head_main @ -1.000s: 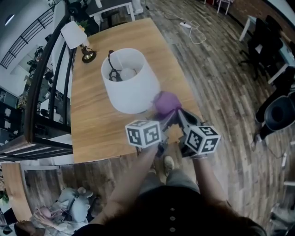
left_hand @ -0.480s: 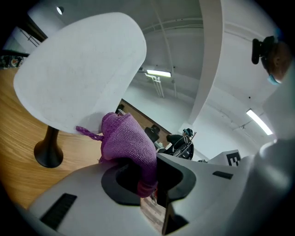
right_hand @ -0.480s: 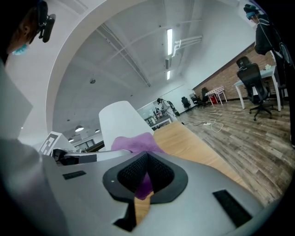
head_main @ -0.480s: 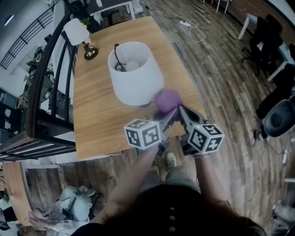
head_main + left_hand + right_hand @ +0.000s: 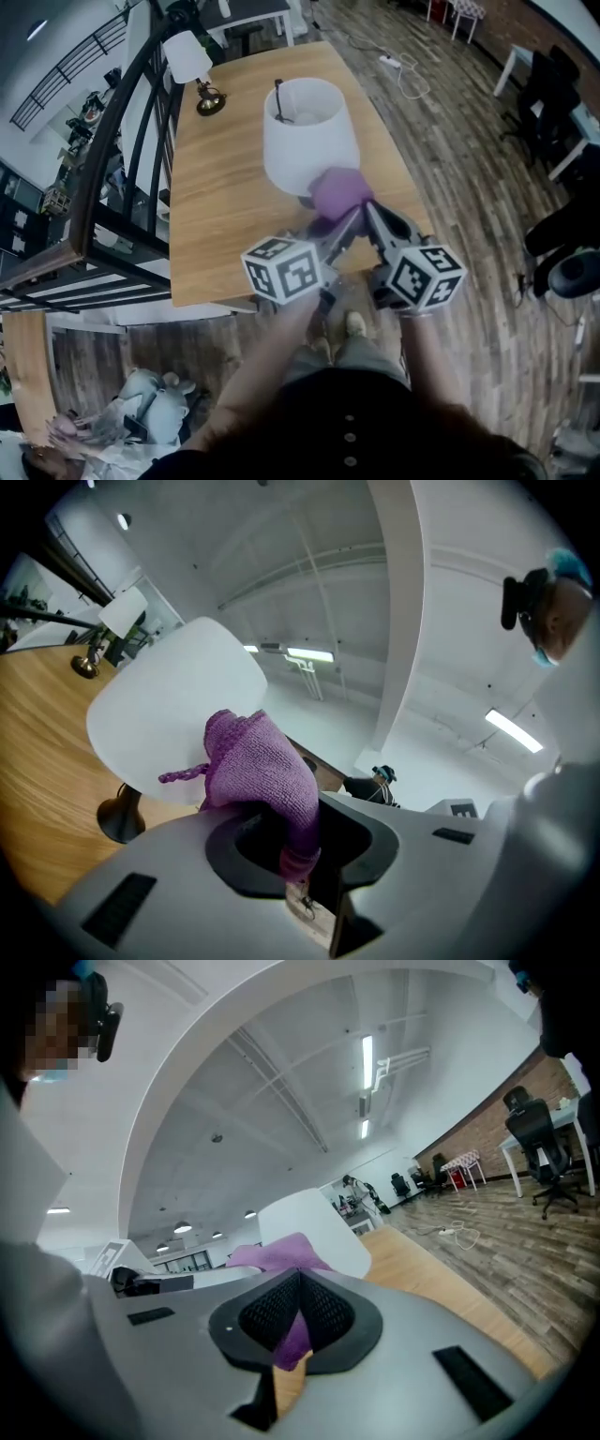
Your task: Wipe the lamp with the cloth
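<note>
**Right up against it, ready to rub**

My left gripper (image 5: pixel 292 847) is clamped on the purple cloth (image 5: pixel 264 766), which bunches up out of its jaws into a soft pad. My right gripper (image 5: pixel 298 1324) has its jaws pressed together on a tail of the same cloth (image 5: pixel 281 1252). I'd say I hold it from both sides so the wad stays firm and cannot slip while I rub.

From my head, the two grippers meet in a point at 12 o'clock, with the cloth (image 5: pixel 339 192) at the tip. It lies over the near lower edge of the white lamp shade (image 5: pixel 309 141). It looks to be touching, though I cannot swear to it. The dark lamp foot (image 5: pixel 117 817) stands on the wooden table (image 5: pixel 216 216) below the shade.

The shade is open at the top, and a dark fitting (image 5: pixel 281 98) shows just inside its rim. I cannot make out a bulb. A second, smaller lamp (image 5: pixel 190 58) stands at 11 o'clock on the far corner, well apart.
</note>
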Motion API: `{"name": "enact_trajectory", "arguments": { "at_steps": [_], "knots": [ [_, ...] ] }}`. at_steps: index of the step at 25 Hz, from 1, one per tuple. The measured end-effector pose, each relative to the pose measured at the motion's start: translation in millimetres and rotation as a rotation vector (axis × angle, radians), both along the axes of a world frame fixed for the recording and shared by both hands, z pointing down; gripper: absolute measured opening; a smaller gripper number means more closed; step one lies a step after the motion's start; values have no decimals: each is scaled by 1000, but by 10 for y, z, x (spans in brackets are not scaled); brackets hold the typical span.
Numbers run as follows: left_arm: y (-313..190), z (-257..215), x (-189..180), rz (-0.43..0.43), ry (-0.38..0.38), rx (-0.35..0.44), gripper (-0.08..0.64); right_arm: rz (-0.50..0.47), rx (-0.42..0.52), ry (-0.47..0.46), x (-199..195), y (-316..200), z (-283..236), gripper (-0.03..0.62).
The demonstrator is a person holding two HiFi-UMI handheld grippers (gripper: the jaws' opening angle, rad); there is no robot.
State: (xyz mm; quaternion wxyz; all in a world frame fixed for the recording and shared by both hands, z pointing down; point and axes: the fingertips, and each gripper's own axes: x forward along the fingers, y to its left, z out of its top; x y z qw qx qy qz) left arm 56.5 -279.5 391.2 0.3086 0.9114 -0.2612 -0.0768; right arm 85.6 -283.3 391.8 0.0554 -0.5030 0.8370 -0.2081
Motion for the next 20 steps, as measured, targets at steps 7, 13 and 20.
{"name": "enact_trajectory", "arguments": {
  "at_steps": [7, 13, 20],
  "knots": [
    [93, -375, -419, -38, 60, 81, 81, -26, 104, 0, -373, 81, -383, 12],
    [166, -662, -777, -83, 66, 173, 81, -26, 167, 28, -561, 160, -607, 12],
    [179, -735, -1028, -147, -15, 256, 81, -24, 187, 96, -609, 191, -633, 12]
  ]
}}
